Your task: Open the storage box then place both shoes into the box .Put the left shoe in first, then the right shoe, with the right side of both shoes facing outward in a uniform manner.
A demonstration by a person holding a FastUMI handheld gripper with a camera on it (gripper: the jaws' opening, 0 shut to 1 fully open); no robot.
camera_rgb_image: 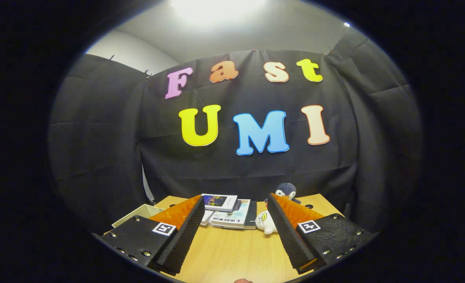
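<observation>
The gripper (236,210) hangs level with its two fingers (185,232) spread wide apart, nothing held between them

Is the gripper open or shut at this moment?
Open. The gripper has its fingers spread wide apart over the bare wooden table, nothing between them; books lie just beyond.

This is a recording booth set up indoors, not a lived-in room: black cloth (99,129) hangs pinned as walls around a wooden table (236,251), with a plain ceiling and a bright lamp (216,8) above. On the table lie props, namely stacked books (226,210) and a plush penguin (285,191).
</observation>
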